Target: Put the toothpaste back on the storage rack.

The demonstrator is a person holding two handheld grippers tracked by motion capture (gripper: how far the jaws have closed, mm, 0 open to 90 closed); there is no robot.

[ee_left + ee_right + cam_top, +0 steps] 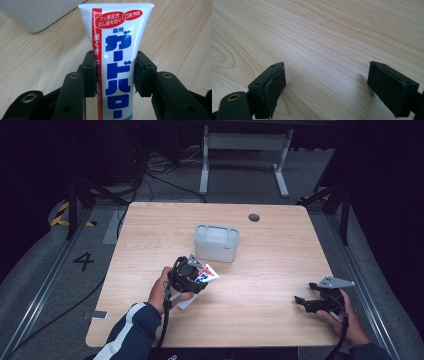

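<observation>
1. The left gripper (pixel 192 276) sits near the middle of the wooden table (pixel 270 270), held in the person's left hand (pixel 162 290)
2. Its two black jaws are closed on a toothpaste tube (pixel 117 62), one pad pressing on each long edge of the tube
3. The tube is white with a red stripe and blue lettering; its flat crimped end points away from the gripper, toward a grey box (pixel 216 242)
4. That box stands on the table just beyond the tube, open at the top, not touching the tube
5. The right gripper (pixel 305 303) rests low over the table near its right front corner, well apart from the tube
6. Its jaws stand wide apart with only bare wood between them
</observation>
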